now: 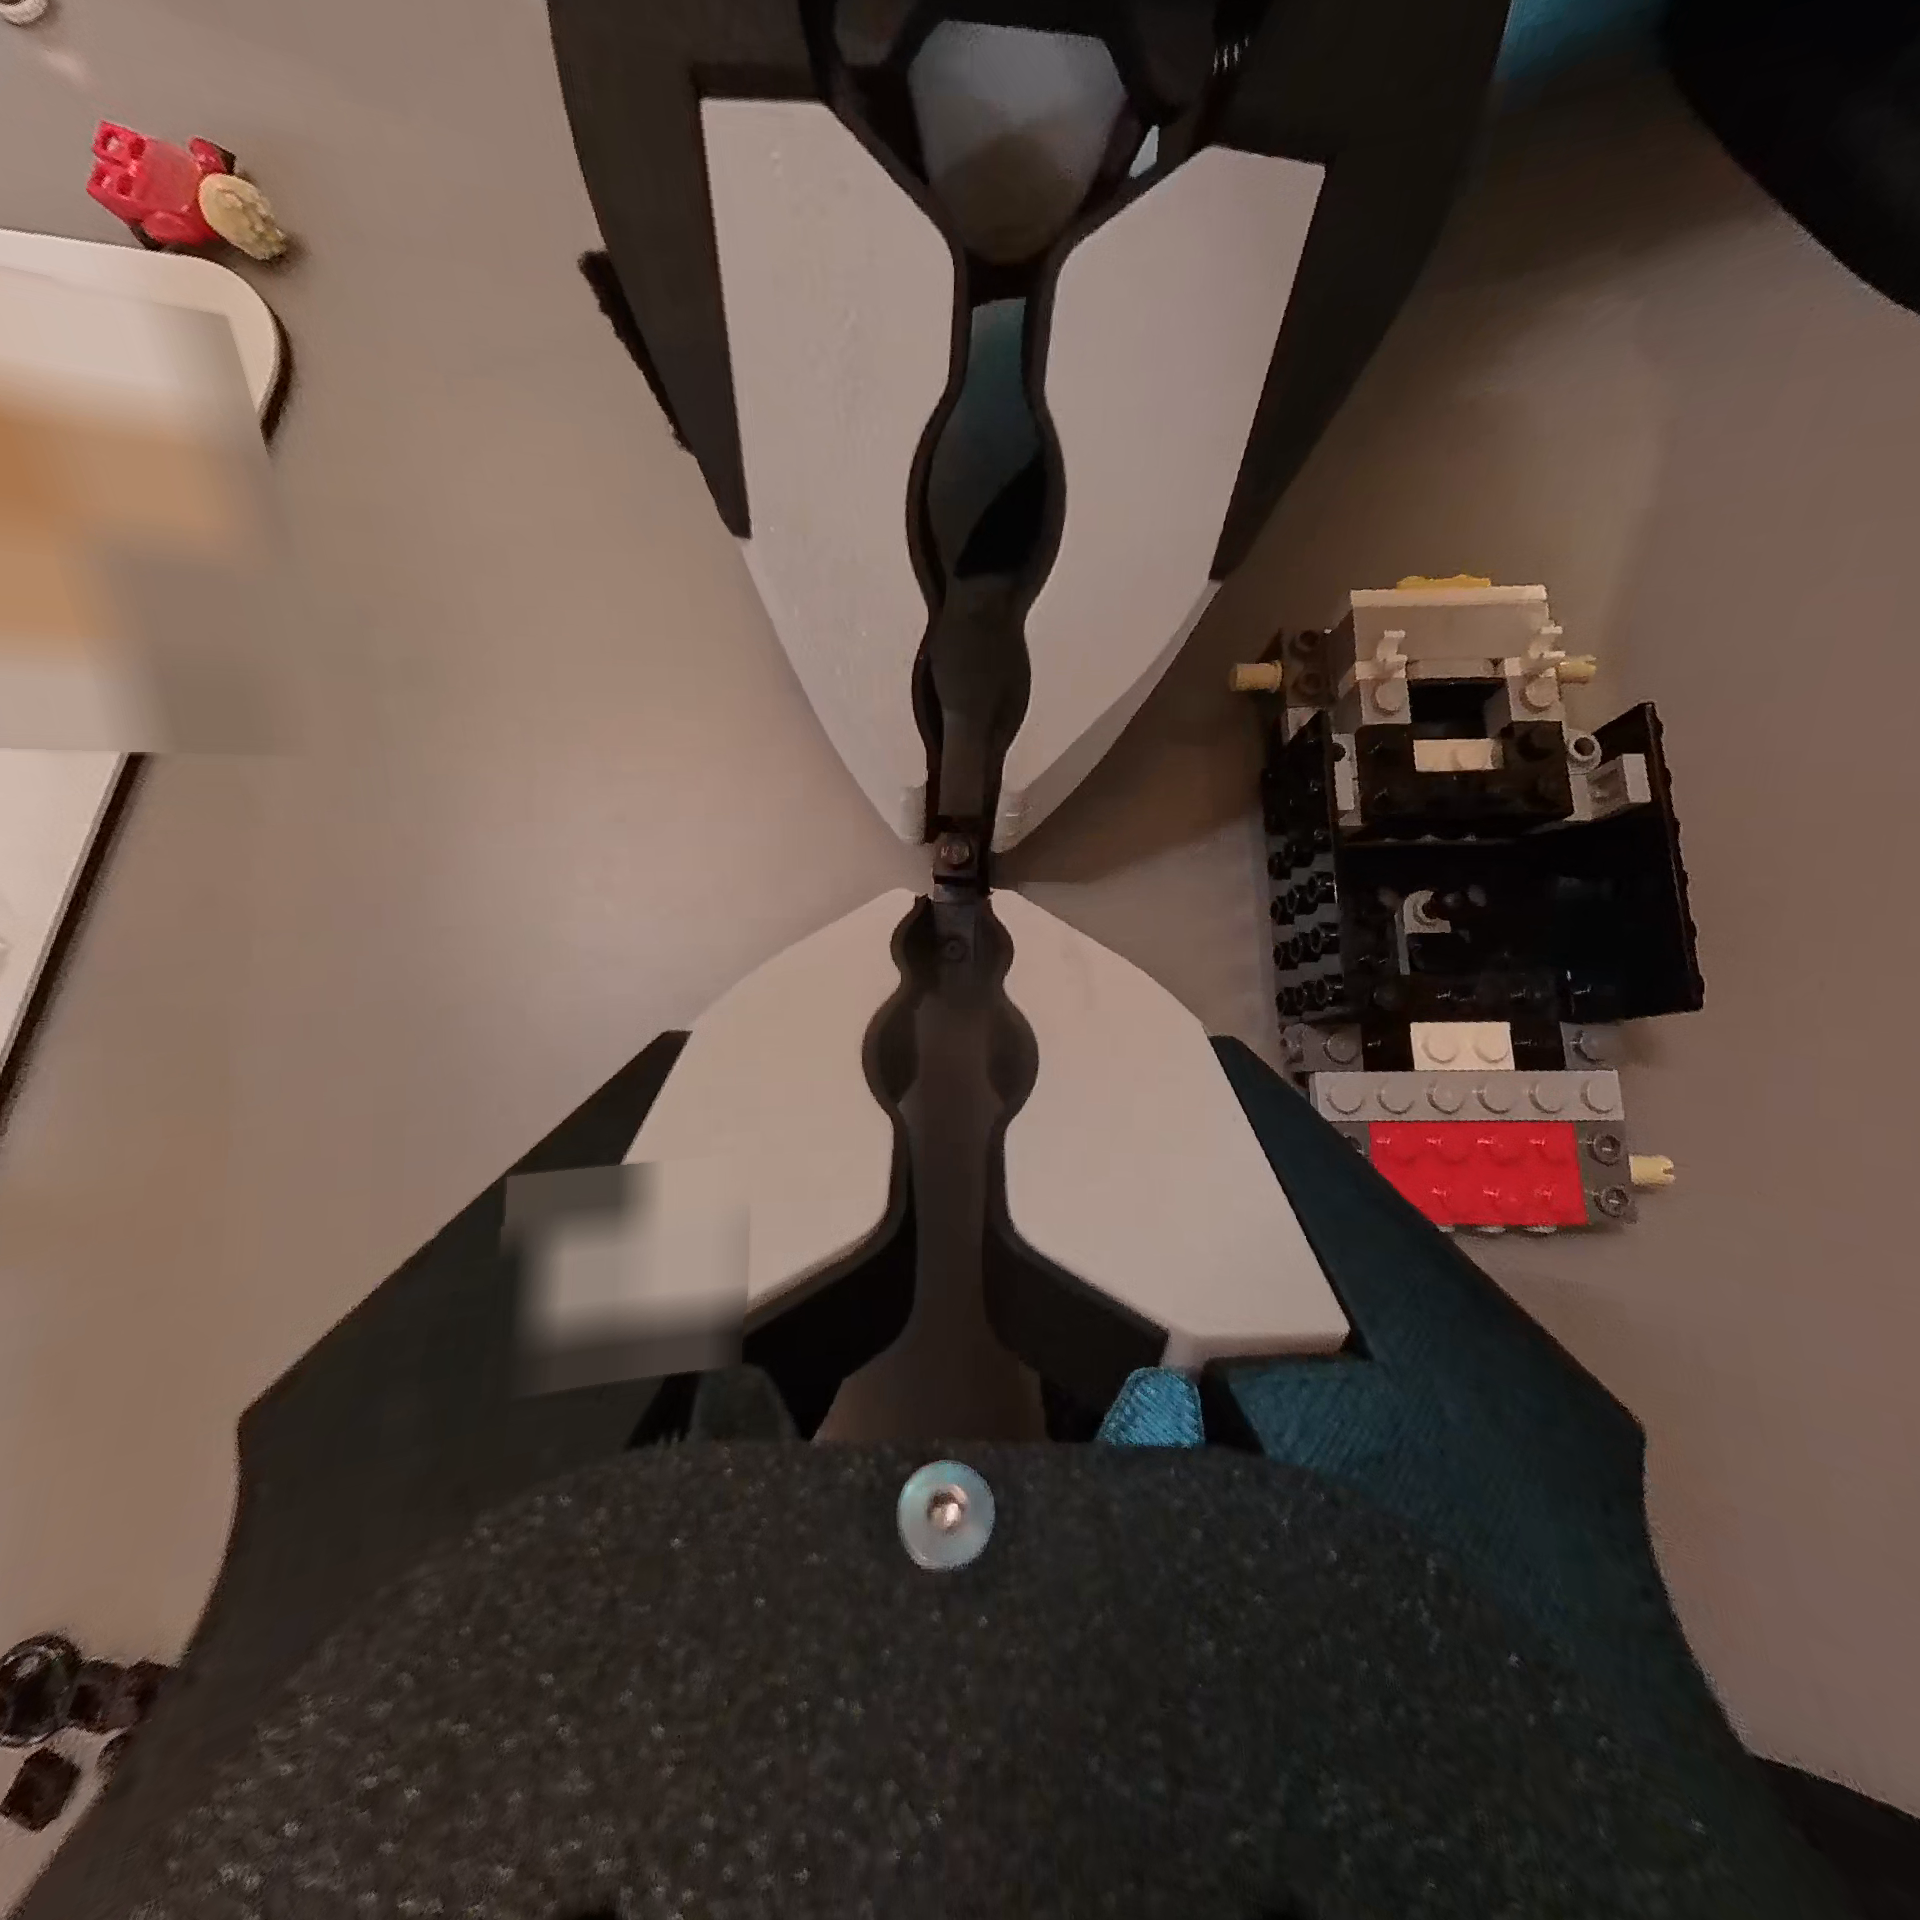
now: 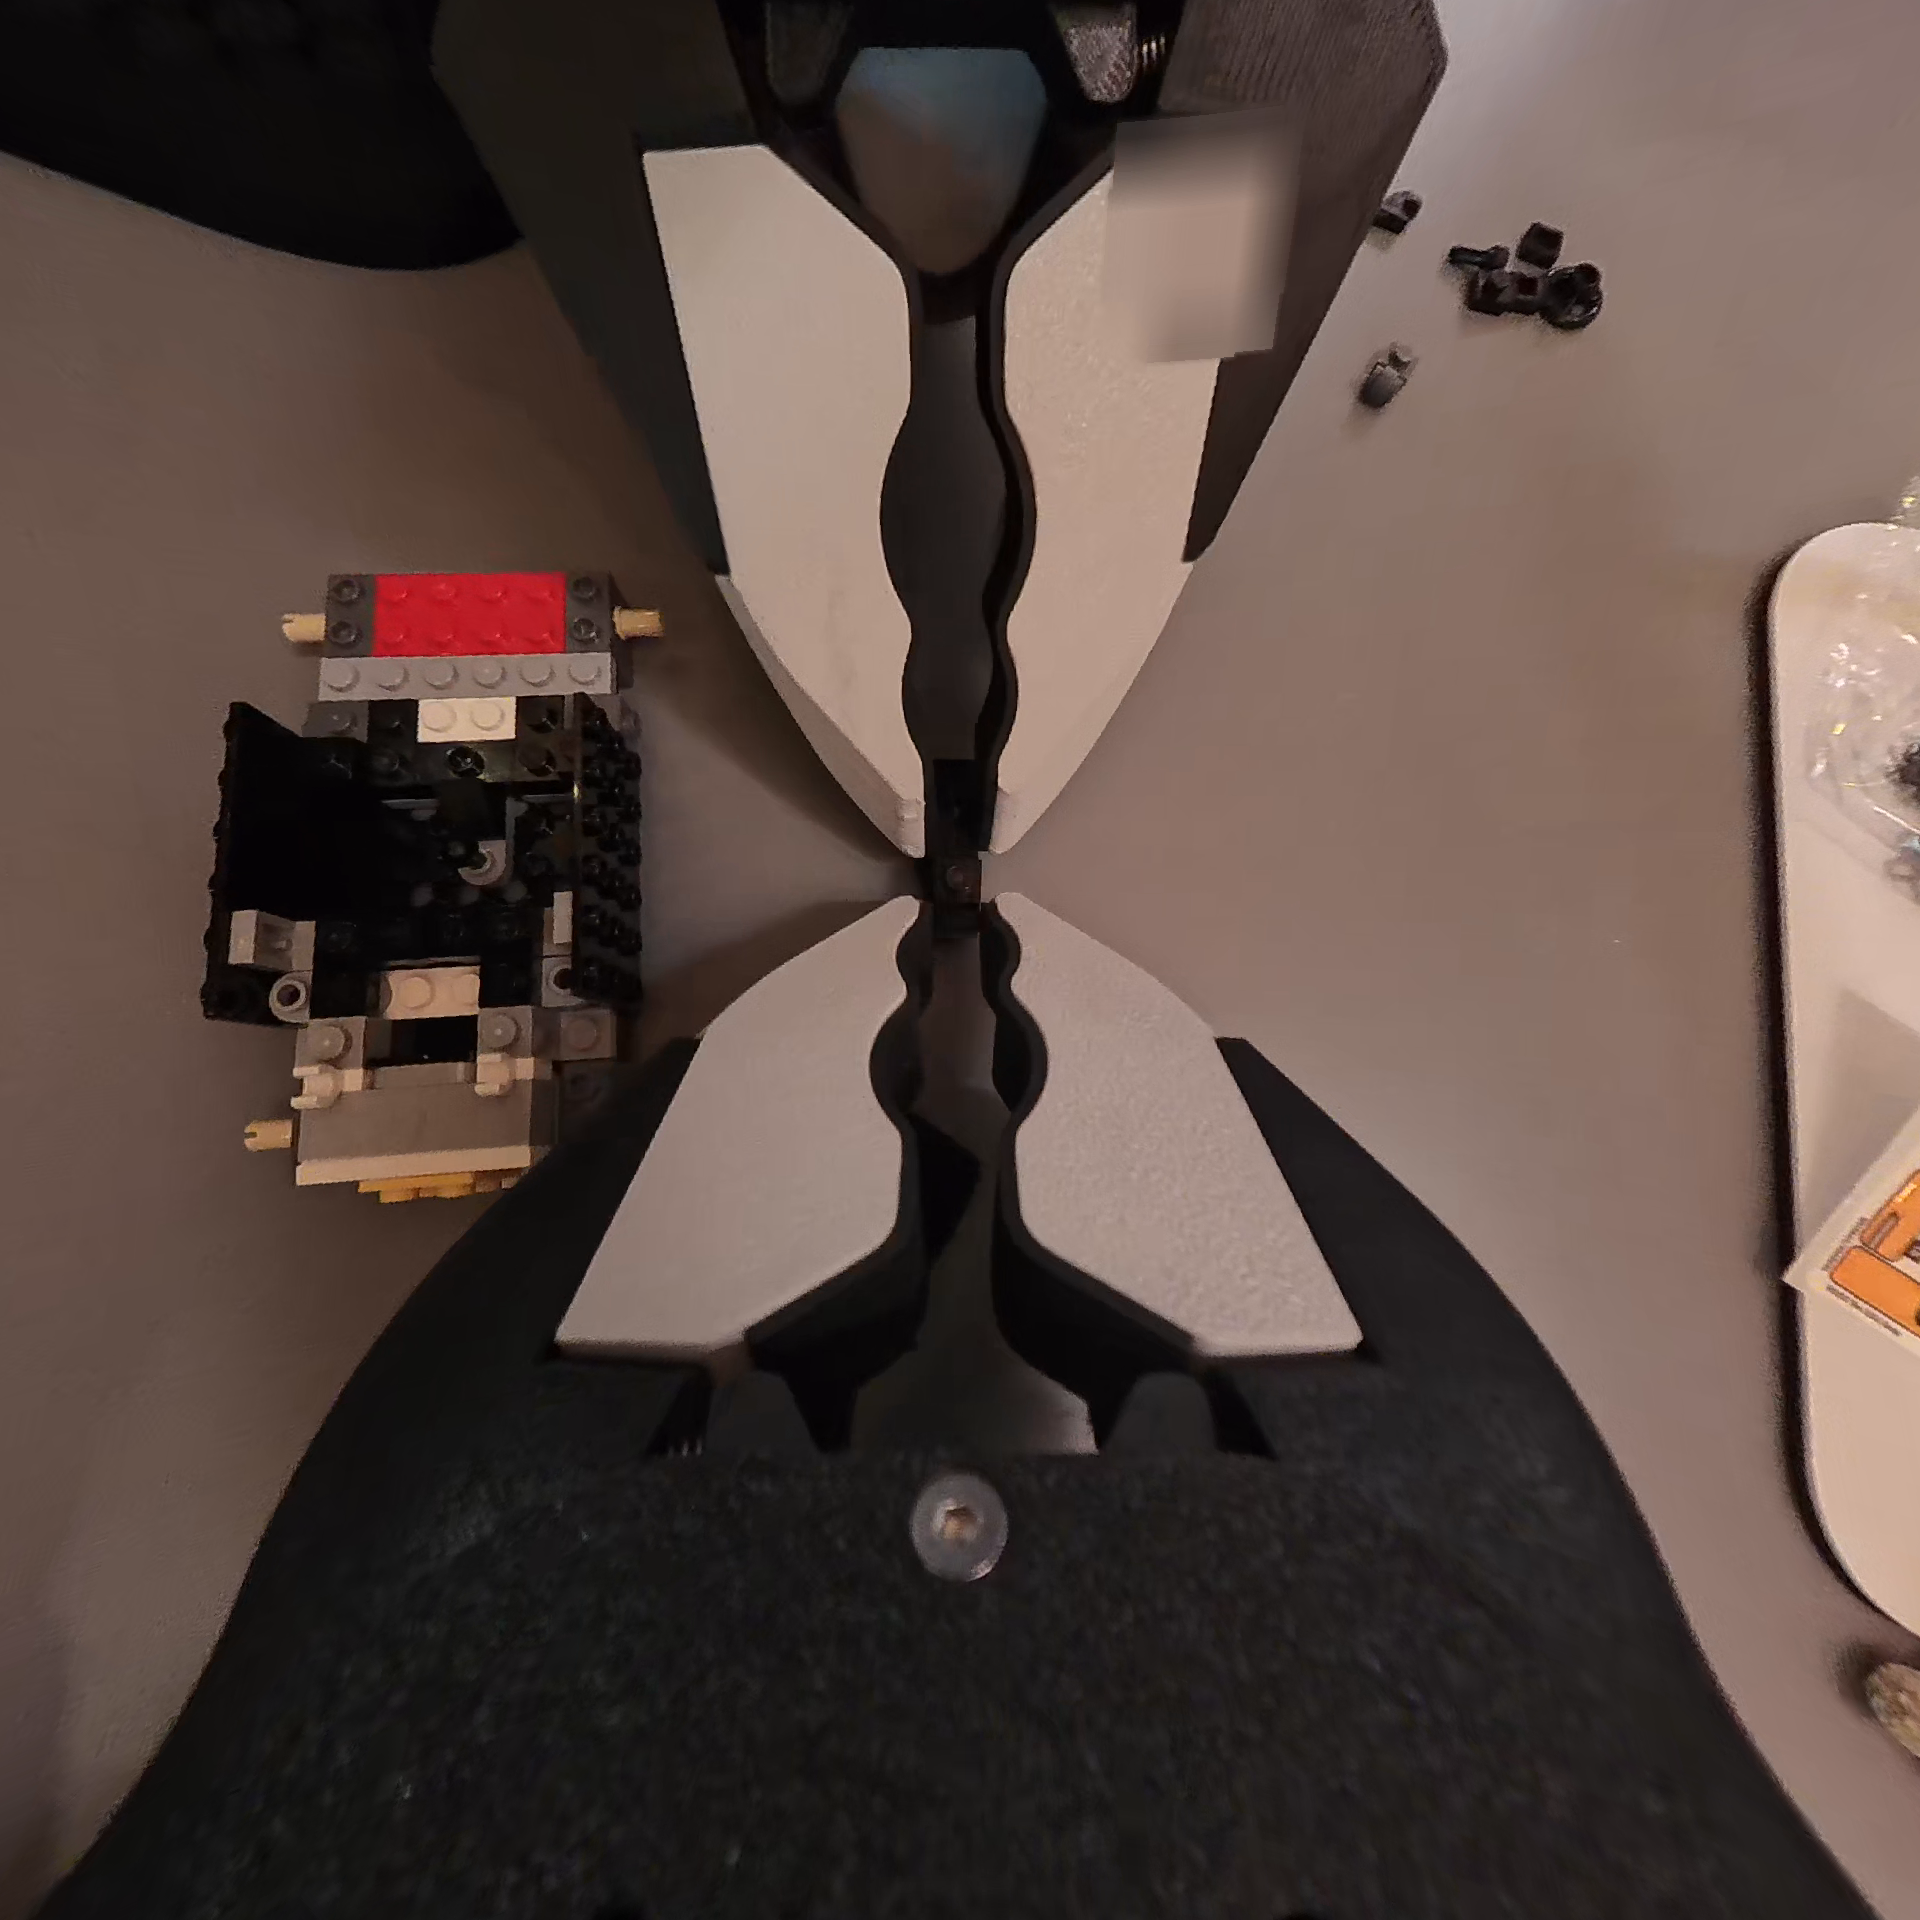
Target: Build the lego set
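Note:
My two grippers meet tip to tip above the grey table. In the left wrist view my left gripper [image 1: 951, 916] comes from below and is shut on a small black lego piece [image 1: 954, 945]. My right gripper [image 1: 961, 826] comes from above, shut on a second small black piece [image 1: 954, 857] that touches the first. The right wrist view shows the same meeting: right gripper [image 2: 958, 920], left gripper [image 2: 951, 821], and the black pieces [image 2: 956, 878] between them. The half-built black, grey and red vehicle [image 1: 1475, 914] lies on the table beside the grippers, and also shows in the right wrist view [image 2: 436, 883].
A white tray [image 2: 1849, 1455] holds plastic bags and a printed sheet [image 2: 1870, 1257]. Loose small black parts [image 2: 1527, 275] lie on the table; they also show in the left wrist view [image 1: 52, 1704]. A red piece with a tan part [image 1: 166, 187] lies near the tray's corner [image 1: 249, 312]. My two grippers' fingertips are within a few centimetres of each other.

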Demonstrator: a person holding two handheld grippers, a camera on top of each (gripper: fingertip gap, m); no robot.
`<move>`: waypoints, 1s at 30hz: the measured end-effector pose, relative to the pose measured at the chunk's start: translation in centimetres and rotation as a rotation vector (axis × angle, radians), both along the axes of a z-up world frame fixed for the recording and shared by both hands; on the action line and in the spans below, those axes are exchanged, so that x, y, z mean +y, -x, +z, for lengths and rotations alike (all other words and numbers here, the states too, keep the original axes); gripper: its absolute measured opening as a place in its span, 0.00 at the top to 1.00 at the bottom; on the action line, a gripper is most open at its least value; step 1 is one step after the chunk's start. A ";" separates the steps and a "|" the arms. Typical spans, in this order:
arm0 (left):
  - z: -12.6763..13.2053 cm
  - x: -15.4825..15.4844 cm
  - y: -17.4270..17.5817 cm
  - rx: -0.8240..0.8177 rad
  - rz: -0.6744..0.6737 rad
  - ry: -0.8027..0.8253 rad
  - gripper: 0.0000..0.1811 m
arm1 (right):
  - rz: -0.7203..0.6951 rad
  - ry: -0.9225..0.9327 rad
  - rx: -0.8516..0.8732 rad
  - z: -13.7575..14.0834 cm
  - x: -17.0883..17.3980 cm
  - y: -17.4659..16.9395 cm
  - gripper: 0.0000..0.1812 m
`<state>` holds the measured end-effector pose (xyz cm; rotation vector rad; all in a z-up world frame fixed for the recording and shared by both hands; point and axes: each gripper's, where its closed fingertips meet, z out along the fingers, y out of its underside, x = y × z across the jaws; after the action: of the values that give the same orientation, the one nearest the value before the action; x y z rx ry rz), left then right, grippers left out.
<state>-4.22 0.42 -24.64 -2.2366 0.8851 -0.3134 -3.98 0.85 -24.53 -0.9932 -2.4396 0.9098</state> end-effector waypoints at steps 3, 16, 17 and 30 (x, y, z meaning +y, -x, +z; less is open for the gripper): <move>-0.1 -0.2 0.0 0.008 -0.001 0.004 0.95 | 0.011 -0.006 0.000 -0.1 0.0 0.0 0.95; -0.3 -0.6 0.3 -0.007 -0.002 0.031 0.95 | 0.078 -0.033 -0.043 -0.1 0.3 -0.4 0.96; -0.3 -0.6 0.3 -0.005 0.000 0.031 0.96 | 0.082 -0.038 -0.046 -0.1 0.3 -0.3 0.96; -0.5 -0.8 0.6 -0.021 0.011 0.055 0.95 | 0.132 -0.037 -0.090 -0.1 0.1 0.1 0.95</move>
<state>-4.83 -0.35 -25.12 -2.2832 0.8623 -0.3599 -4.10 0.91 -24.66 -0.8873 -2.6141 0.8763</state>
